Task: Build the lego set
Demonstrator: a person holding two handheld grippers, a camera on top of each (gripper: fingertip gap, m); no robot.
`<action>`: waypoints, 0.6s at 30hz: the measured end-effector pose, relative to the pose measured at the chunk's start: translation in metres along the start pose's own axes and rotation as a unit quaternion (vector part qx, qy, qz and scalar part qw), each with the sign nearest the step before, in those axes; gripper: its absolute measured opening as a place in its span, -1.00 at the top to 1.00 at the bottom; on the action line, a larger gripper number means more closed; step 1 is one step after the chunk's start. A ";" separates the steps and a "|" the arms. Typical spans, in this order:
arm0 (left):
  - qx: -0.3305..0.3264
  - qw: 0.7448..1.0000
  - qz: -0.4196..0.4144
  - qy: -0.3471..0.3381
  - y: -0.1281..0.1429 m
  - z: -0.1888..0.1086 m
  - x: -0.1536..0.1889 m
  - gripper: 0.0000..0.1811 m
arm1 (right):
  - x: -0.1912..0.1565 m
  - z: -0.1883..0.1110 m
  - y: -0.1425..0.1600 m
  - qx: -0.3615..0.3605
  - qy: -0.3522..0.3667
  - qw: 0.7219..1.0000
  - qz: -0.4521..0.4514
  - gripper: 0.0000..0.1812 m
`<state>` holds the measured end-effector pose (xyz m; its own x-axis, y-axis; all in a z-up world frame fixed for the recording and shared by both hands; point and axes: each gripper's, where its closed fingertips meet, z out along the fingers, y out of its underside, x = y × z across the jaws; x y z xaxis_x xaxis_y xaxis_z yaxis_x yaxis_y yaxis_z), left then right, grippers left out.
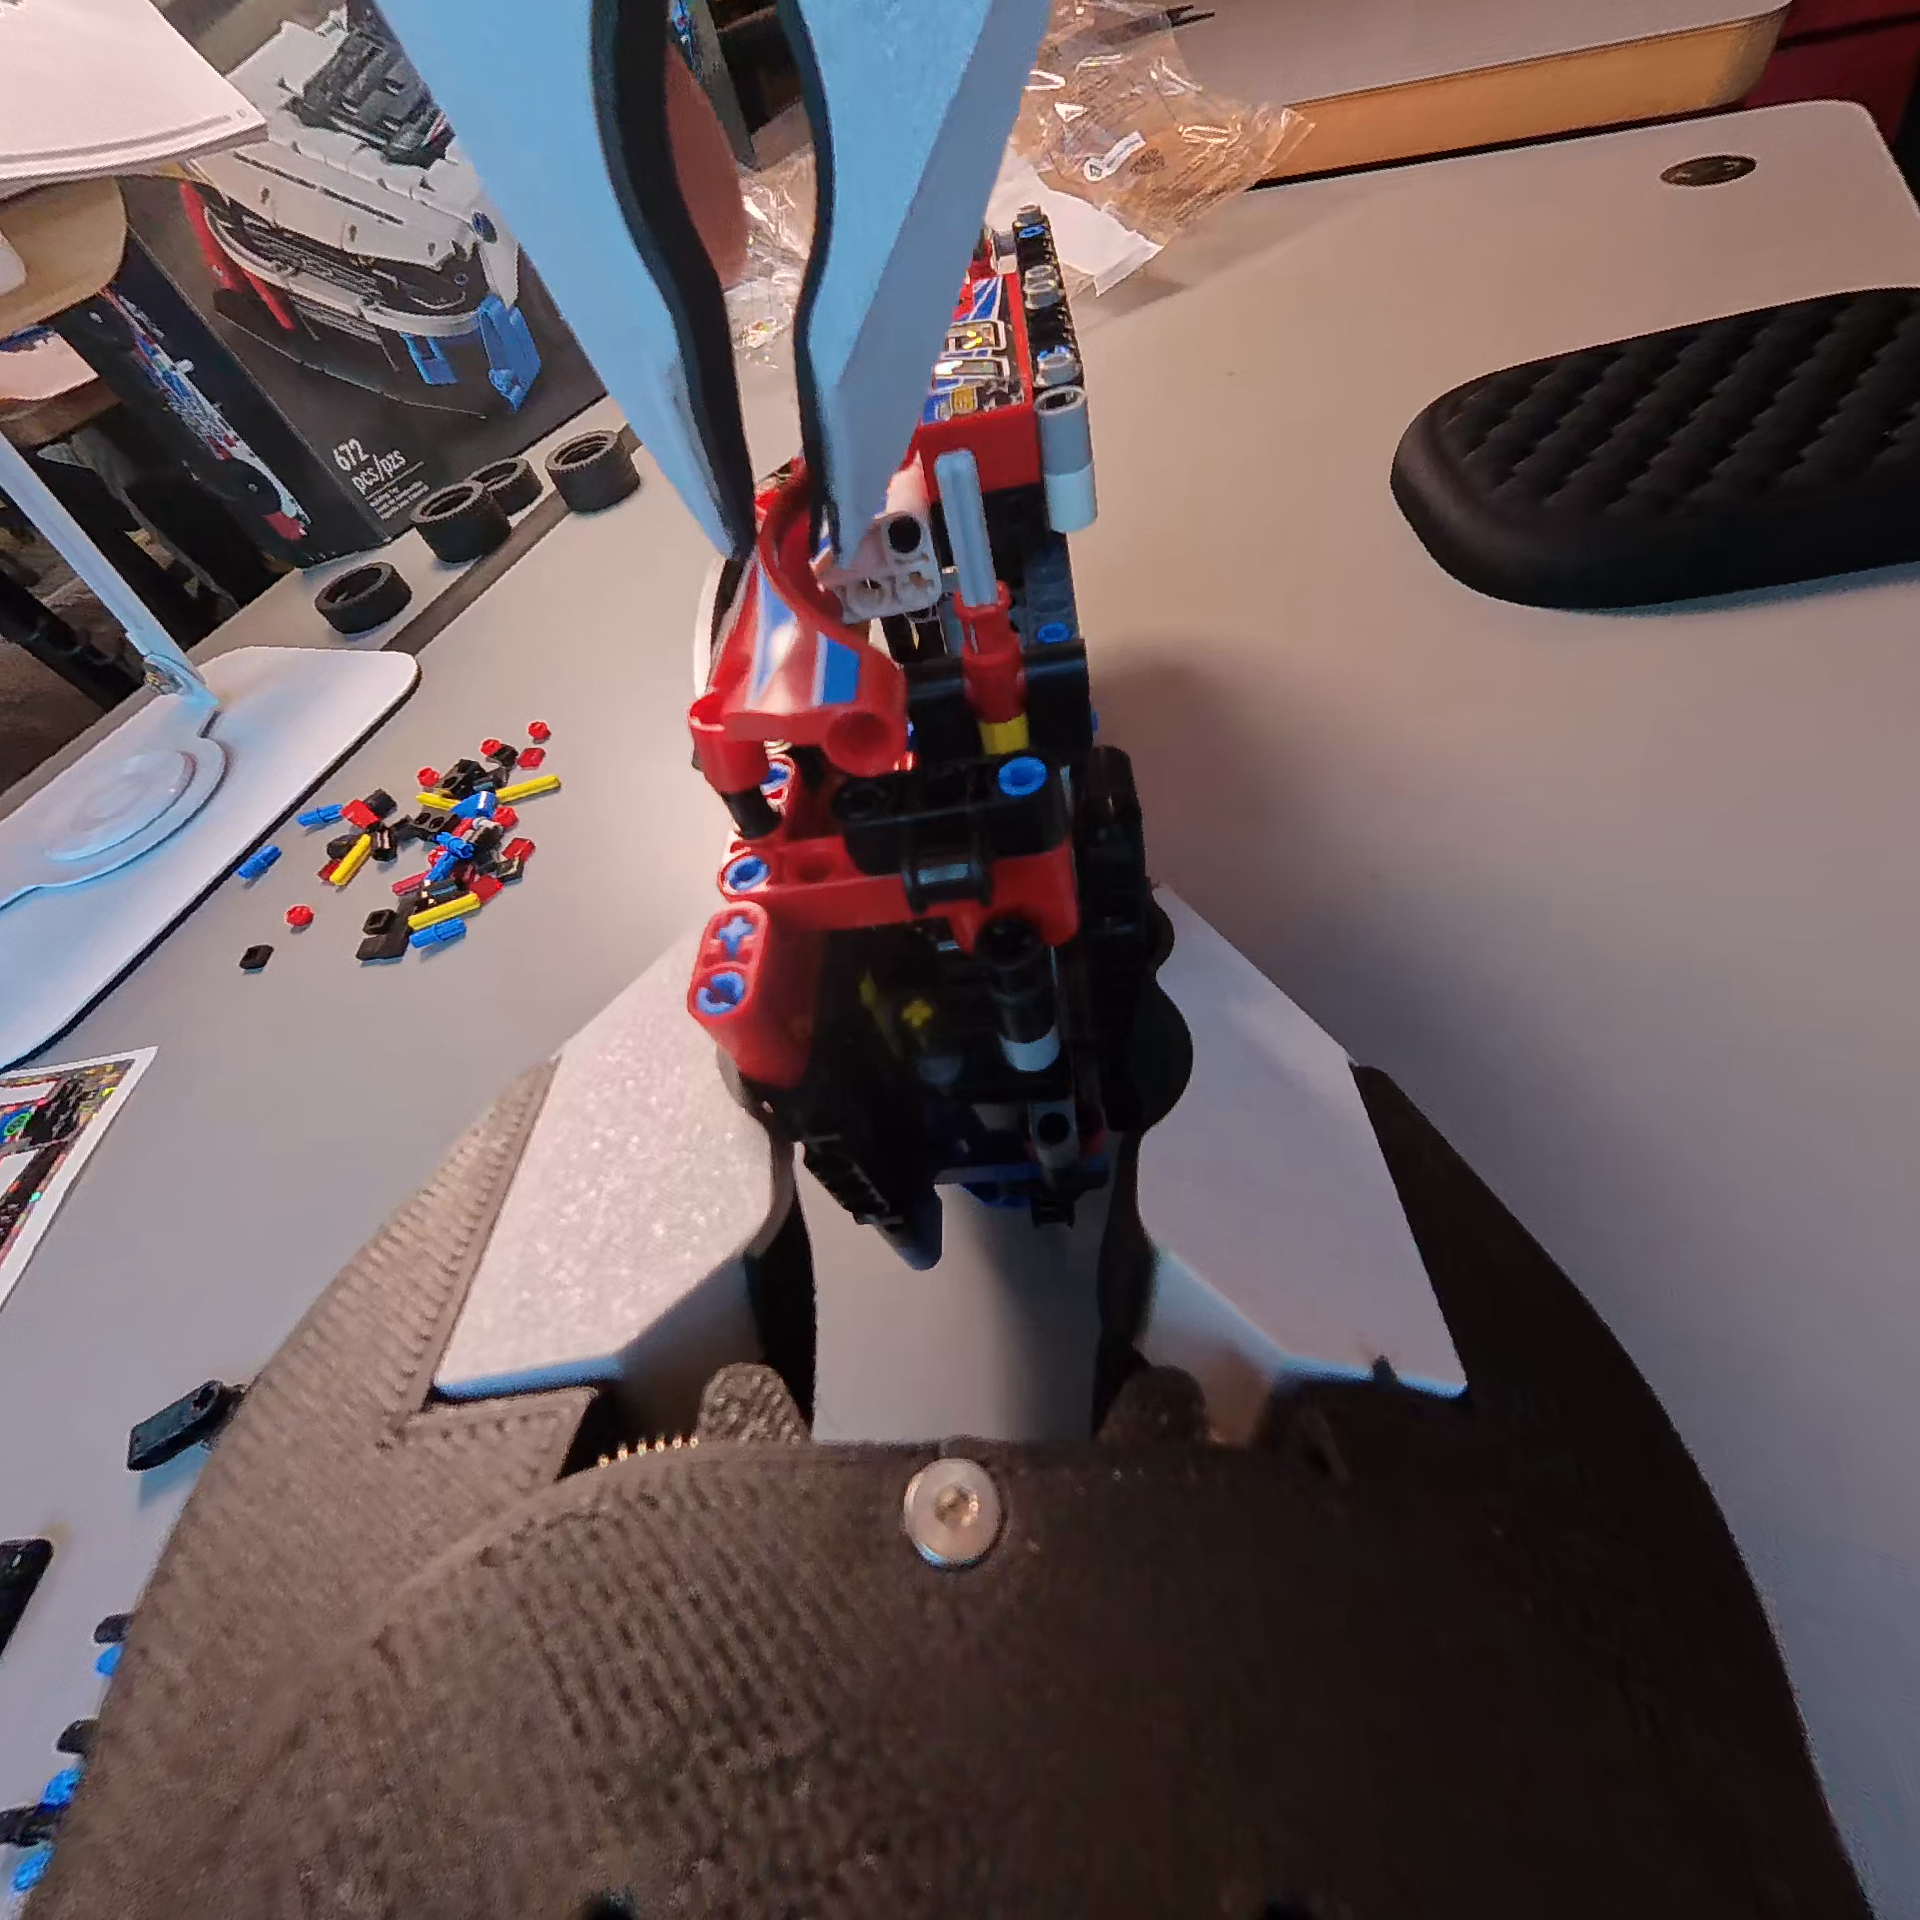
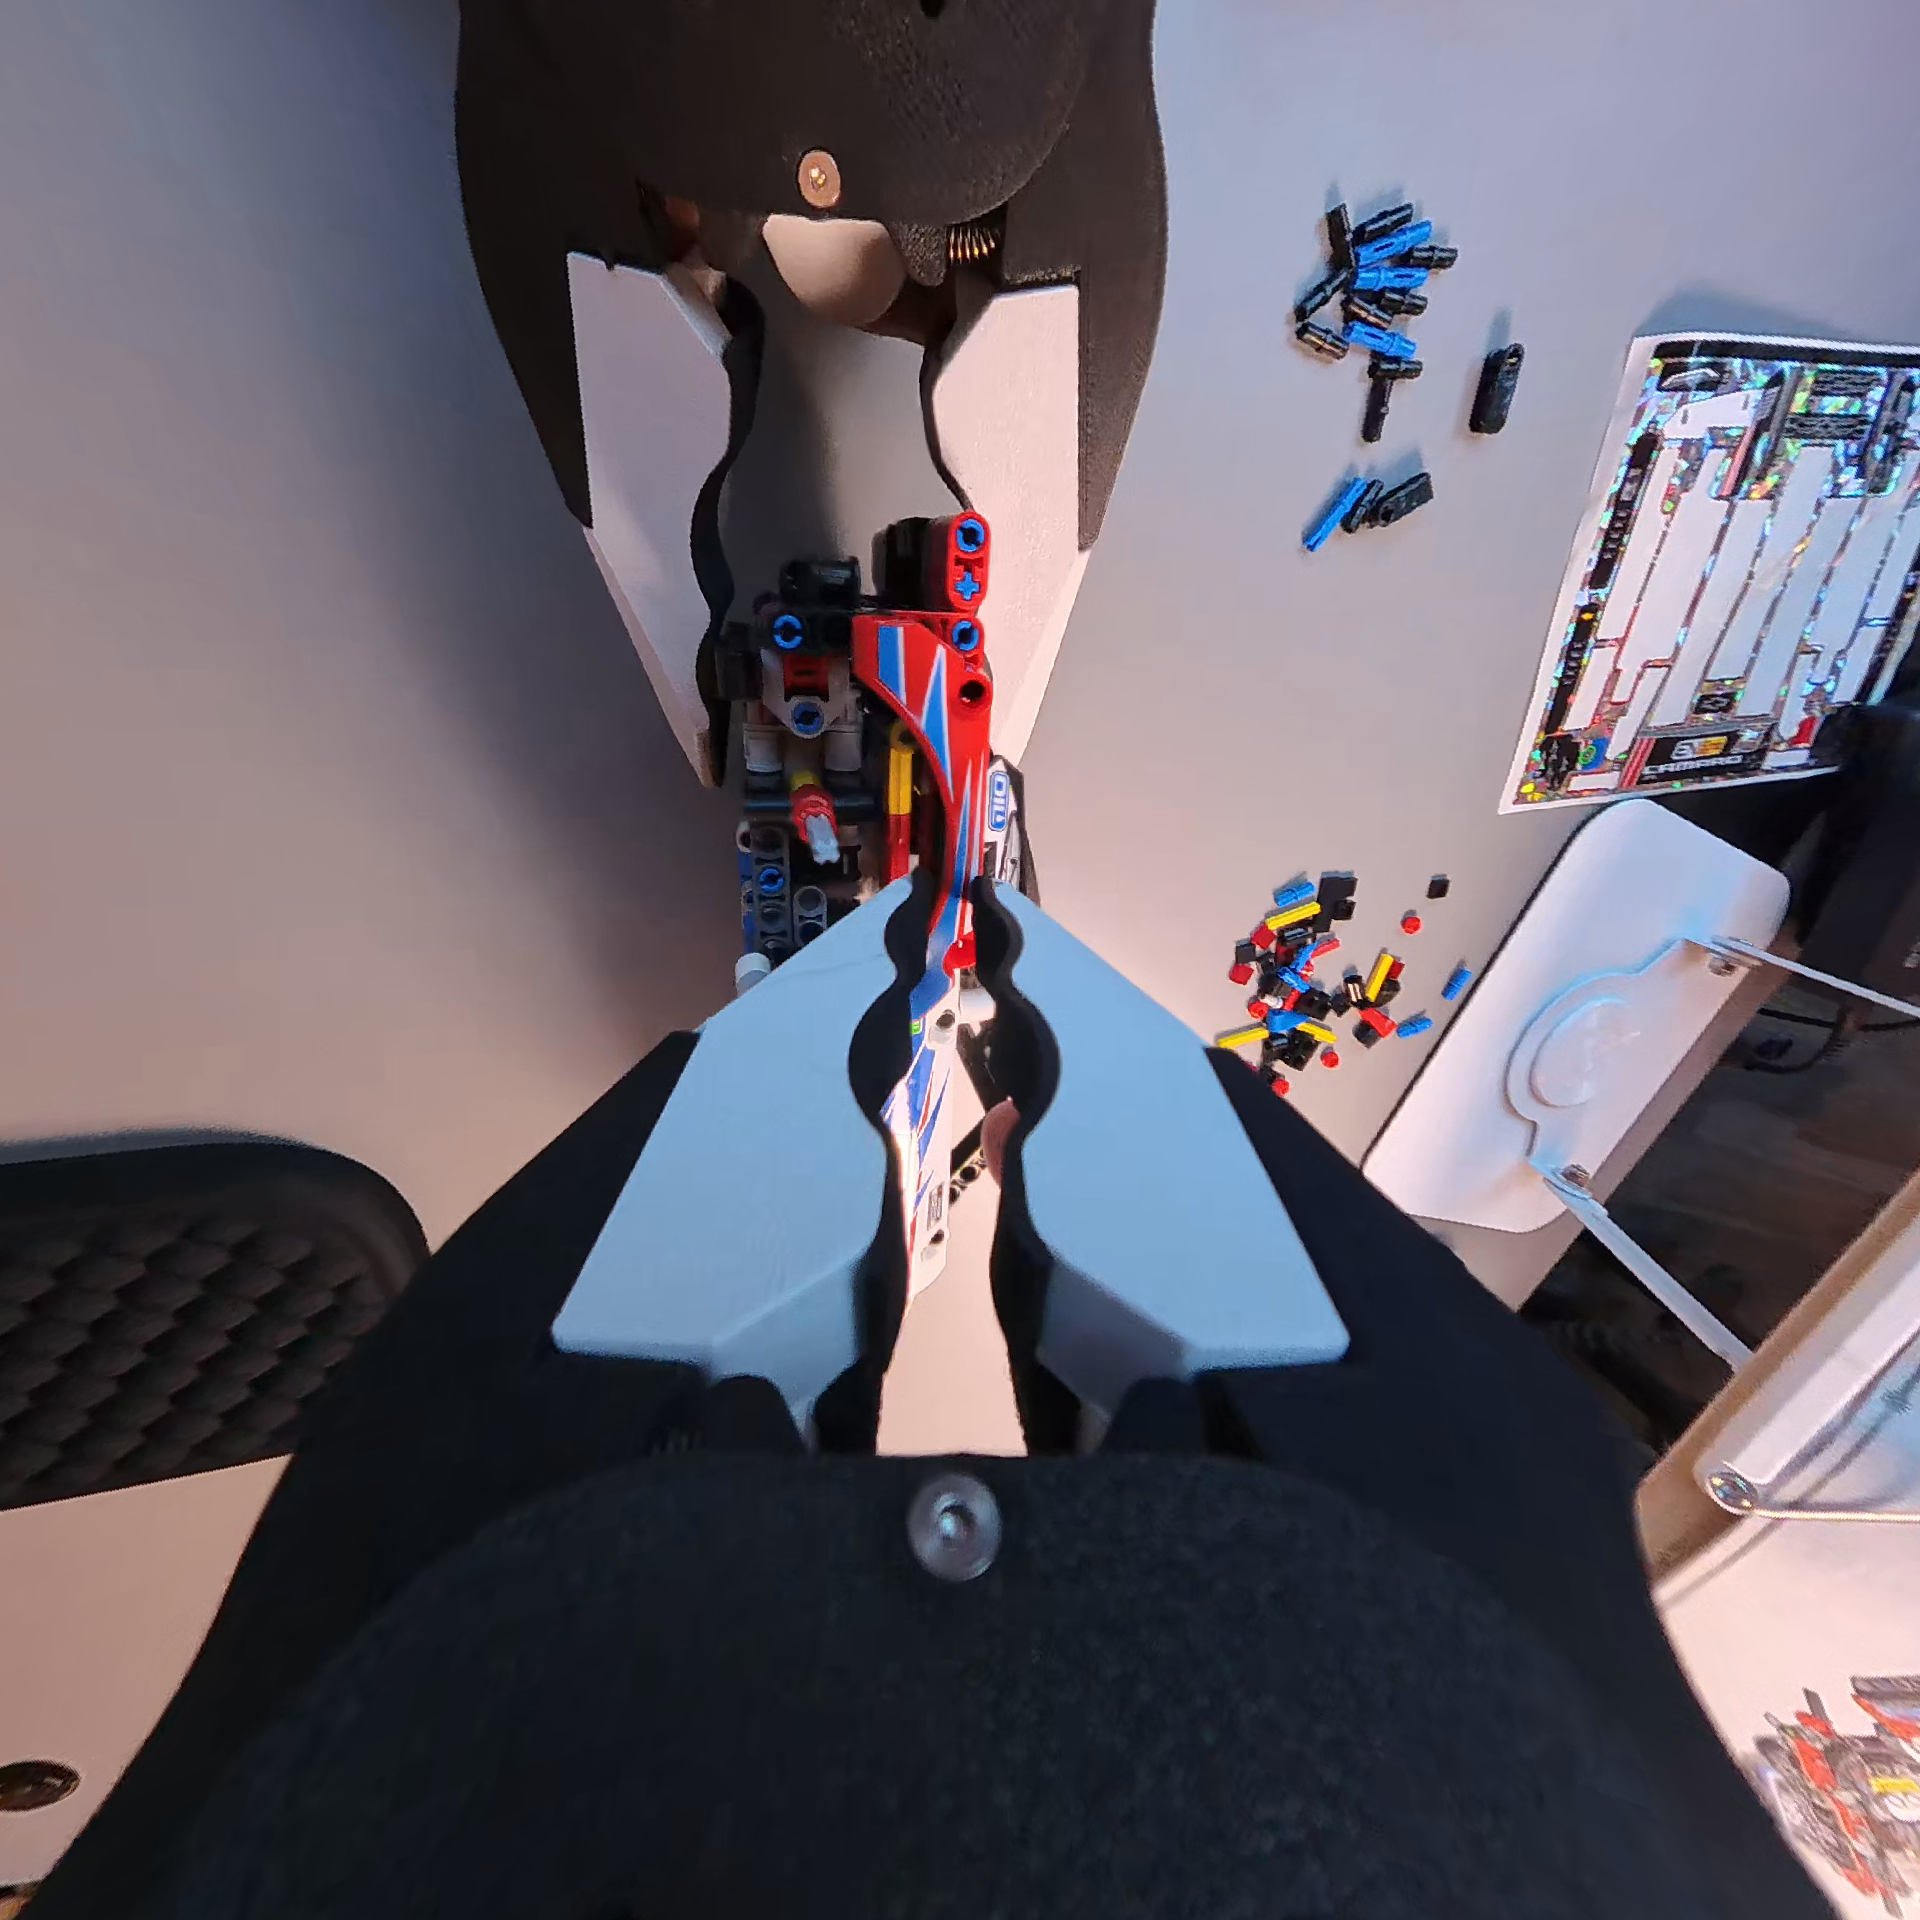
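Observation:
A partly built red and black Lego model (image 1: 831, 873) stands upright between the fingers of my left gripper (image 1: 935, 987), which is shut on its lower black part. My right gripper (image 1: 795, 530) comes down from above. It is shut on a red curved panel (image 1: 800, 665) with blue and white stripes at the model's upper left. In the right wrist view, my right gripper (image 2: 951, 904) pinches the near end of that panel (image 2: 935, 727). My left gripper (image 2: 868, 727) holds the model (image 2: 800, 665) from the far side.
A pile of small loose pieces (image 1: 436, 842) (image 2: 1309, 987) lies left of the model. Black tyres (image 1: 499, 499) and the set's box (image 1: 343, 312) stand behind. A sticker sheet (image 2: 1714, 571), blue and black pins (image 2: 1371, 291), a white lamp base (image 1: 156, 779) and a black wrist rest (image 1: 1683, 447) lie around.

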<state>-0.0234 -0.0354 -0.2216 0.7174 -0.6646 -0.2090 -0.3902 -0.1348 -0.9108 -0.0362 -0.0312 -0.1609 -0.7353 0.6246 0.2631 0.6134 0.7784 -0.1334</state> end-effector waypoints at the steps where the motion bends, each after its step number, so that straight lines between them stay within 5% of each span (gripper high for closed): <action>1: 0.000 1.000 0.001 0.000 0.000 0.000 0.000 0.29 | 0.000 0.000 0.000 -0.003 0.007 1.000 -0.003 0.94; 18: -0.006 1.000 -0.014 0.007 0.001 0.001 -0.001 0.29 | 0.003 0.004 -0.013 0.017 -0.006 1.000 -0.023 0.91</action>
<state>-0.0239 -0.0338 -0.2223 0.7195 -0.6710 -0.1791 -0.3776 -0.1615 -0.9118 -0.0471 -0.0393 -0.1619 -0.7659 0.5887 0.2585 0.5691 0.8078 -0.1535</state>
